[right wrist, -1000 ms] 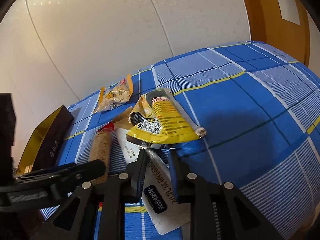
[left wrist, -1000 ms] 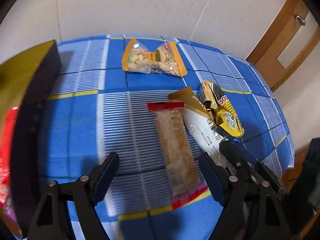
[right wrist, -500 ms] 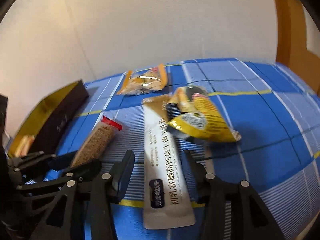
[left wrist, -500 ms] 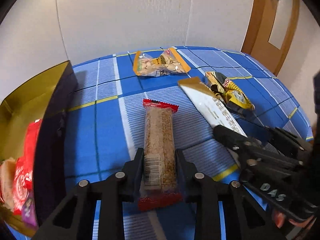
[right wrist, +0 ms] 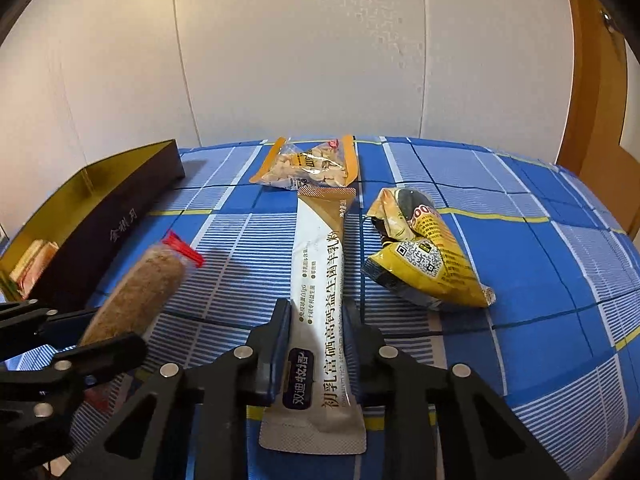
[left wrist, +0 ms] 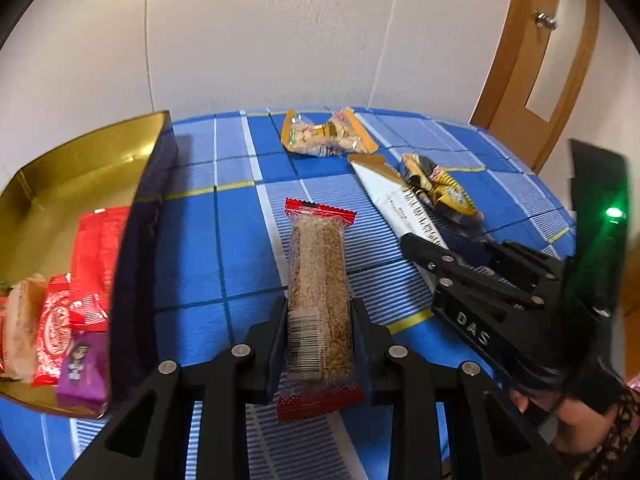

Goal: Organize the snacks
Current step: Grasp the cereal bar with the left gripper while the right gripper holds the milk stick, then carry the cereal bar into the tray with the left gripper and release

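My left gripper (left wrist: 319,320) is shut on a brown cereal bar with red ends (left wrist: 318,280) and holds it lengthwise, lifted off the blue checked cloth; it also shows in the right wrist view (right wrist: 140,292). My right gripper (right wrist: 316,328) is shut on a long white and gold sachet (right wrist: 320,272), which also shows in the left wrist view (left wrist: 400,204). A gold-lined dark box (left wrist: 80,168) with several red snacks stands at the left; it also shows in the right wrist view (right wrist: 112,216).
A clear orange-edged bag of nuts (right wrist: 308,164) lies at the back of the table. A crumpled yellow packet (right wrist: 424,256) lies right of the sachet. A wooden door (left wrist: 532,60) is behind at the right. The table's edge curves away at the right.
My left gripper has shut on the cereal bar and raised it. My right gripper has closed from open onto the white sachet.
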`<move>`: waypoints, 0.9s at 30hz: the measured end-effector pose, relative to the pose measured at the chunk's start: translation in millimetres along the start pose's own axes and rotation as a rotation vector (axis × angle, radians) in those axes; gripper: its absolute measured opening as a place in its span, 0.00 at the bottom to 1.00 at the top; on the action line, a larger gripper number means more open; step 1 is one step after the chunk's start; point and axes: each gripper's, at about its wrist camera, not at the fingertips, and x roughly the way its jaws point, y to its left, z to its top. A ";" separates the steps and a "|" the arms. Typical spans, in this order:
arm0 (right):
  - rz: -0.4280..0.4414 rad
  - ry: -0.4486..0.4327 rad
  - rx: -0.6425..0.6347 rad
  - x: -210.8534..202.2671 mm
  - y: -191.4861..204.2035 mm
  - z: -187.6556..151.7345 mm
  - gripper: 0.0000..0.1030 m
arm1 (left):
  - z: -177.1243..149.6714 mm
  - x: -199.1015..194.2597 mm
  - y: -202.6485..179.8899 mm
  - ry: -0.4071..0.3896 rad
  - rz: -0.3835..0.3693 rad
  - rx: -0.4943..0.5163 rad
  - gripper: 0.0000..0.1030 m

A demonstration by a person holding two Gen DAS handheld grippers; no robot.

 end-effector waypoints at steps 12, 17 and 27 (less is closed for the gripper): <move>0.012 -0.003 0.031 0.2 -3.3 -0.3 0.24 | 6.4 -50.6 39.1 -0.069 -0.017 -0.091 0.29; 0.013 -0.003 0.033 0.0 -3.6 -0.3 0.25 | 7.9 -65.6 77.4 -0.080 0.005 -0.167 0.29; 0.014 -0.004 0.032 -0.1 -3.6 -0.4 0.25 | 7.6 -80.5 165.7 -0.075 0.107 -0.288 0.29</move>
